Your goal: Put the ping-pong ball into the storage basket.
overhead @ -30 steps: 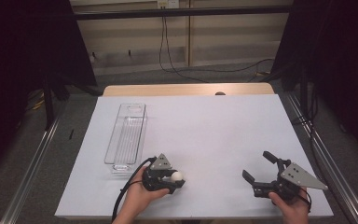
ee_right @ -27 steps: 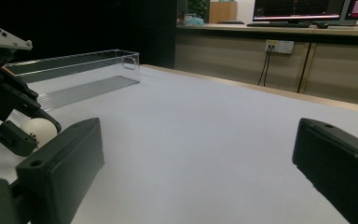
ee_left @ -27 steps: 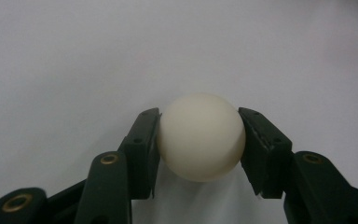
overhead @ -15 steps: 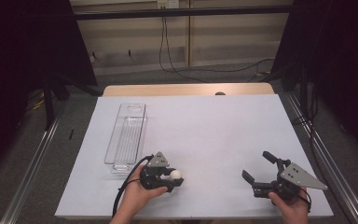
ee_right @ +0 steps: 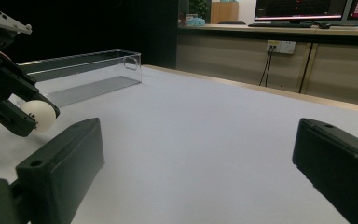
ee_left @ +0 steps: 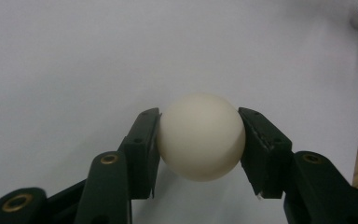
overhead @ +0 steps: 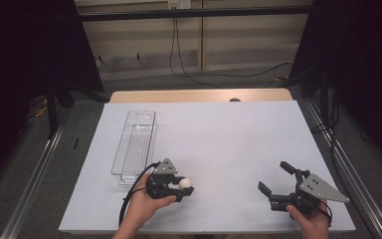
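the white table (overhead: pixel 229 134) carried a clear plastic tray (overhead: pixel 135 144) as landmark; nothing stood between it and the ball. just right of the tray's near end, the left gripper (overhead: pixel 183 187) pinched a small white ball (ee_left: pixel 200 135) across its widest part. the ball looked light, hard and slippery, best held at its middle. well right of the tray, the right gripper (overhead: pixel 278 180) rested with jaws spread, empty.

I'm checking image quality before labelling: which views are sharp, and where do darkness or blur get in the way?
High view: table evenly lit, surroundings very dark, clear tray faint. Left gripper view: white ball sharp between the left gripper's jaws, soft shadow beneath. Right gripper view: the right gripper's near jaws slightly soft, upper left black, monitors bright.
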Demonstrator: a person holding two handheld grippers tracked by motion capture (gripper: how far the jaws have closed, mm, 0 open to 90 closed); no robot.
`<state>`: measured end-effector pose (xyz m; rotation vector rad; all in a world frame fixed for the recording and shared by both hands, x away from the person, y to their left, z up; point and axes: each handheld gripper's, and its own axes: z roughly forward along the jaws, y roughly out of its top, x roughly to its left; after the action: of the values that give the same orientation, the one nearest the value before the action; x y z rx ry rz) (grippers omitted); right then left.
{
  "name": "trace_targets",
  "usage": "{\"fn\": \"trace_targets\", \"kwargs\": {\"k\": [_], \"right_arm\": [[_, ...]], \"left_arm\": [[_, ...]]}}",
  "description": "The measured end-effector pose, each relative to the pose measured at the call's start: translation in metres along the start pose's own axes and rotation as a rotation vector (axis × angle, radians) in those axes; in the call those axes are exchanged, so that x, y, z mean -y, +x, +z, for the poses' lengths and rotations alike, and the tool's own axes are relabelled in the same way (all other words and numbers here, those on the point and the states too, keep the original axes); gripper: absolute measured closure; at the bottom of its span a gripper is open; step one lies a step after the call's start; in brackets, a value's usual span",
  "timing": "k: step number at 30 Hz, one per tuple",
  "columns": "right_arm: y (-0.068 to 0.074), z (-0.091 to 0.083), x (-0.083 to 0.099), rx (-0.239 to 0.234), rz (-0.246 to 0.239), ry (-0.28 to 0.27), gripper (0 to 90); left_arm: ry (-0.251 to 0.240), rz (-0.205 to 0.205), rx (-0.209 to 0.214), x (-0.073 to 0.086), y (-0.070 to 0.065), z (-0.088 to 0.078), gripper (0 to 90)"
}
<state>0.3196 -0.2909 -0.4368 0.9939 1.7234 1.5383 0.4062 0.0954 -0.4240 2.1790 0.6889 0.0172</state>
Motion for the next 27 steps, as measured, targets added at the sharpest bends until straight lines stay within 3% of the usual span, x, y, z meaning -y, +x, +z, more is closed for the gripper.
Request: {"fn": "trace_targets", "kwargs": {"k": [27], "right_arm": [[0.001,0.000,0.000,-0.008,-0.003,-0.001,1.5]], "left_arm": [[-0.019,-0.038,-0.007,-0.011,0.008,-0.016,51.1]]}}
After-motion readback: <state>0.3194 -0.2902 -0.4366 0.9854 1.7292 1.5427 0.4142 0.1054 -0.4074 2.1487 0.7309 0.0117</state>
